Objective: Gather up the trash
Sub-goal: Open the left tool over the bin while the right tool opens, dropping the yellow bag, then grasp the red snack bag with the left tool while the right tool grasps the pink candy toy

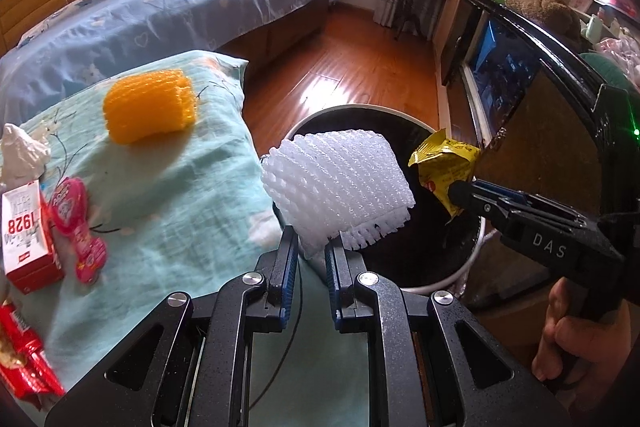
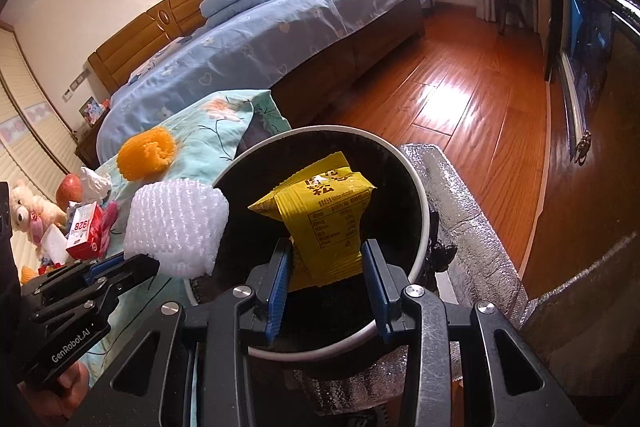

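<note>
My left gripper (image 1: pixel 313 242) is shut on a white foam fruit net (image 1: pixel 338 183) and holds it over the rim of the black trash bin (image 1: pixel 460 273). My right gripper (image 2: pixel 326 257) is shut on a yellow snack wrapper (image 2: pixel 320 215), held over the bin's opening (image 2: pixel 420 187); the wrapper also shows in the left wrist view (image 1: pixel 444 163). The white net shows in the right wrist view (image 2: pixel 176 227), left of the bin. An orange foam net (image 1: pixel 150 111) lies on the teal cloth (image 1: pixel 180 195).
On the cloth at left lie a crumpled tissue (image 1: pixel 22 153), a red-and-white box (image 1: pixel 26 231), a pink wrapper (image 1: pixel 78 223) and a red packet (image 1: pixel 22 355). A blue bed (image 1: pixel 180 7) stands behind. A dark cabinet (image 1: pixel 540 79) is at the right. A silver foil bag (image 2: pixel 468 211) lies beside the bin.
</note>
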A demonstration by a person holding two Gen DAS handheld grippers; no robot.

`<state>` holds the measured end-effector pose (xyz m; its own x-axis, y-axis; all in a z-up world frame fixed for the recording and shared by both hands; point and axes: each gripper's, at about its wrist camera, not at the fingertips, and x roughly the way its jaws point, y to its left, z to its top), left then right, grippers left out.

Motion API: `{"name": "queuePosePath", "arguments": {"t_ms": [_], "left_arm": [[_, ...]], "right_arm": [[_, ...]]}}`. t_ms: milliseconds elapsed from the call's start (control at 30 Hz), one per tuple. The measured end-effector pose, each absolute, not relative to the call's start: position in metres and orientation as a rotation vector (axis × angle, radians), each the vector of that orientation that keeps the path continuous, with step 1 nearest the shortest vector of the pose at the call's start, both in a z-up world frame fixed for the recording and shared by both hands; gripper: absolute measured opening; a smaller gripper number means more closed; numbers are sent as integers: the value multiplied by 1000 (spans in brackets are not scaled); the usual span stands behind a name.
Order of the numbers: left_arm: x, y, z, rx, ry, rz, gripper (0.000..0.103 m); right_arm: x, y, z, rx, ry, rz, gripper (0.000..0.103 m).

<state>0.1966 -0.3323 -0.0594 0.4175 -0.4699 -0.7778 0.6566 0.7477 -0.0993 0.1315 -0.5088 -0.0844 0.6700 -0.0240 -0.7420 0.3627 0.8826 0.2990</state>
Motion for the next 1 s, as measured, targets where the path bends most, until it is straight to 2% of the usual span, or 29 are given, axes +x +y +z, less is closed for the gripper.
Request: {"name": "queuePosePath", "arguments": {"t_ms": [200, 267, 333, 367, 467, 533, 600, 667, 1000], "left_arm": [[203, -341, -60, 244, 898, -726, 16], [203, -341, -61, 246, 901, -731, 26], [202, -340, -60, 244, 893, -726, 53], [201, -337, -60, 243, 883, -717, 55], [197, -325, -59, 225, 885, -705, 56], [192, -310, -58, 205, 881, -680, 60], [188, -297, -57, 186, 873, -662, 64], [181, -279, -56, 163, 863, -640, 64], [160, -203, -51, 78, 829, -528, 65]], "right_arm": [[136, -514, -85, 453, 816, -233, 38], [136, -516, -84, 450, 817, -238, 39], [136, -518, -84, 453, 820, -238, 39], [136, -520, -84, 459, 822, -238, 41], [132, -520, -82, 478, 813, -237, 56], [128, -517, -79, 484, 799, -231, 57], [127, -510, -76, 487, 788, -218, 71], [125, -500, -73, 492, 771, -199, 78], [131, -433, -68, 445, 777, -88, 79]]}}
